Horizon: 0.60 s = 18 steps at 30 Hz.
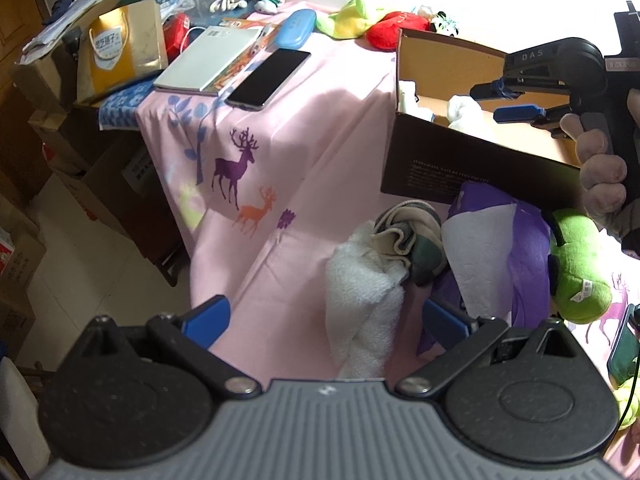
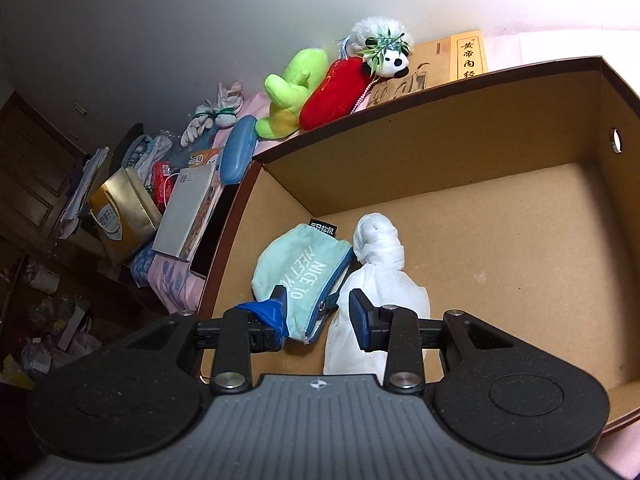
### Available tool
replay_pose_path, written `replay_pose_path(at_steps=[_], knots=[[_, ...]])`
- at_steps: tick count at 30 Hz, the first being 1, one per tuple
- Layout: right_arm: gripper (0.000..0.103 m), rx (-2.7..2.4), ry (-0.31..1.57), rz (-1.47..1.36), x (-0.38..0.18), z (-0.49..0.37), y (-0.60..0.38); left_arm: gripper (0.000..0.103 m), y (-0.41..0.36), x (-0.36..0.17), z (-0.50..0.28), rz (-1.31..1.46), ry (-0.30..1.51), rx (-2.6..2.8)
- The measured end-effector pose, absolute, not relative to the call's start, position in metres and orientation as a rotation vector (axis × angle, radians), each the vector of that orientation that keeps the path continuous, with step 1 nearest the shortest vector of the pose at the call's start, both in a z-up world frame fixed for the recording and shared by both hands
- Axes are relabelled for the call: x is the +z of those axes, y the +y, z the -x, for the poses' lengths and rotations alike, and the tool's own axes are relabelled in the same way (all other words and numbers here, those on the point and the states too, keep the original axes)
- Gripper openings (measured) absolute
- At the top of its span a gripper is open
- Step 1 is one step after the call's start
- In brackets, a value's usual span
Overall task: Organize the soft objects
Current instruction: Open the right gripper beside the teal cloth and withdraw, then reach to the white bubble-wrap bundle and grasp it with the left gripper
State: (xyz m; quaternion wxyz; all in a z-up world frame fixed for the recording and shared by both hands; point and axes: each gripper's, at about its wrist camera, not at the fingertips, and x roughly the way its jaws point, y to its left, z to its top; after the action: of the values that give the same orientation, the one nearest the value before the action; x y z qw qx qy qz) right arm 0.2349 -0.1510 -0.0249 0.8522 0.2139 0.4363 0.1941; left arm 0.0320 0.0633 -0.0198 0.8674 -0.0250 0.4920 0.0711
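From my left gripper (image 1: pixel 324 322) the two blue fingers (image 1: pixel 208 320) stand wide apart and hold nothing. A white towel (image 1: pixel 360 300), fluffy and crumpled, lies on the pink sheet (image 1: pixel 304 136) in the gap between them; I cannot tell whether the right finger brushes it. I point steeply down at the bed. Against the towel sits a rolled beige and dark cloth (image 1: pixel 408 240), then a purple cloth (image 1: pixel 520 248) with a pale lining, and a green plush toy (image 1: pixel 580 264) beside that. Above them stands the cardboard box (image 1: pixel 460 160), dark outside and brown inside. My right gripper (image 1: pixel 508 100) reaches over its rim, jaws partly apart, with my hand (image 1: pixel 600 168) wrapped round the black handle. On the far part of the bed lie a phone (image 1: pixel 268 78), a grey notebook (image 1: pixel 208 60) and a blue case (image 1: pixel 294 32).

From my right gripper (image 2: pixel 318 312) the jaws stand moderately open and grip nothing. I slant down into the box (image 2: pixel 440 128), just above its floor. A mint pouch (image 2: pixel 300 272), soft with pale lettering and a blue zip, lies under my left finger (image 2: pixel 276 312); whether they touch I cannot tell. A knotted white cloth (image 2: pixel 376 280) lies beside it, reaching under my right finger. Beyond the back wall rest a green plush (image 2: pixel 292 88), a red plush (image 2: pixel 336 92) and a small panda (image 2: pixel 388 60).
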Motion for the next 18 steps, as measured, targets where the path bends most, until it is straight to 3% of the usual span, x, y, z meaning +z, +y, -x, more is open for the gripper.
replay_pose_path(at_steps=[18], knots=[[0.018,0.408,0.748,-0.307,0.015,-0.131,-0.157,0.102,0.033,-0.008,-0.031,-0.03,0.951,-0.027]])
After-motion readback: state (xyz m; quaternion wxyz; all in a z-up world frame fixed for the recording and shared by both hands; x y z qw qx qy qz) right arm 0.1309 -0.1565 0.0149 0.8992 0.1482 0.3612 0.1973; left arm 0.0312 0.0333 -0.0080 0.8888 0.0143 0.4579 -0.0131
